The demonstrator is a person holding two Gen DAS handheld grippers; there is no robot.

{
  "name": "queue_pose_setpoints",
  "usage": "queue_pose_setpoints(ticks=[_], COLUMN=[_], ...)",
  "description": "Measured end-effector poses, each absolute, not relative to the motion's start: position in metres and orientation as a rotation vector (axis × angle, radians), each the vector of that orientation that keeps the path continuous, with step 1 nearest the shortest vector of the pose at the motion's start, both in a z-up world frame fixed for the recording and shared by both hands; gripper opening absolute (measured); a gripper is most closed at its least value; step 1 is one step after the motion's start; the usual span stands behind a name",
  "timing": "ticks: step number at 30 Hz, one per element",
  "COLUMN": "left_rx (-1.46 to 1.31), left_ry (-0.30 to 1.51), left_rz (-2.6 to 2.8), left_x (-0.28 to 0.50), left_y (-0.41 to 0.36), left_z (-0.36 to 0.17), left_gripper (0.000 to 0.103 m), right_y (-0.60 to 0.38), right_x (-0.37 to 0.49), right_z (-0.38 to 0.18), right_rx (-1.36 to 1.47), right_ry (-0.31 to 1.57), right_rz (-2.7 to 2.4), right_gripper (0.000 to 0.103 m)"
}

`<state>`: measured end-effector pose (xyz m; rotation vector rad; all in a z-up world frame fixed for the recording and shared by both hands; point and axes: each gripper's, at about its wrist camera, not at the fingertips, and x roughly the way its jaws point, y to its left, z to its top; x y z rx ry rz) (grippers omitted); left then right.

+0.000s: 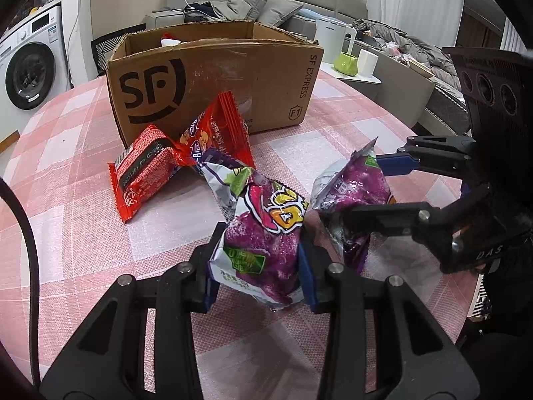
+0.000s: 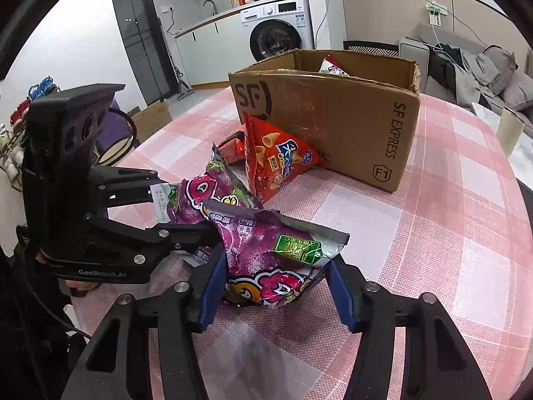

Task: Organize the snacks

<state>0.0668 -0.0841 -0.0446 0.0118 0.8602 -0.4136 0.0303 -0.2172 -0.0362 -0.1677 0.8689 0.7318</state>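
Two purple snack bags lie side by side on the pink checked table. My left gripper [image 1: 260,240] is shut on the nearer purple bag [image 1: 266,256], its blue pads pressing both sides. From the right, my right gripper [image 1: 363,188] is shut on the second purple bag [image 1: 353,180]. In the right wrist view that gripper [image 2: 276,261] squeezes its bag [image 2: 263,243], while the left gripper [image 2: 183,205] holds the other bag [image 2: 203,196]. Behind them a red triangular snack bag [image 2: 276,160] leans on an open SF cardboard box [image 2: 333,116]. A flat red pack [image 1: 143,173] lies beside it.
The box [image 1: 213,76] stands at the back of the table [image 1: 83,166], with a snack pack peeking out [image 2: 333,66]. A white kettle [image 1: 331,43] and a green pot [image 1: 348,63] sit beyond the table's far right edge. A washing machine [image 1: 30,66] stands far left.
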Motion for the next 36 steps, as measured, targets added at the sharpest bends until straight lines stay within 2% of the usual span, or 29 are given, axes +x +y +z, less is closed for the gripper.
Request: queue_pose_setpoints(ticks=[17,36], left_rx=[-0.021,-0.048], left_ry=[0.796,0.675], left_rz=[-0.419,-0.338], left_x=[0.057,0.048], left_y=[-0.079,-0.058], left_z=[-0.026,0.023], left_gripper=[0.033,0.033], right_y=[-0.236,-0.26], right_x=[0.029,0.031], right_z=[-0.015,0.01], right_rx=[-0.102,0.016], right_ry=[0.814,0.723], right_rz=[0.719,0.64], right_gripper=[0.055,0.055])
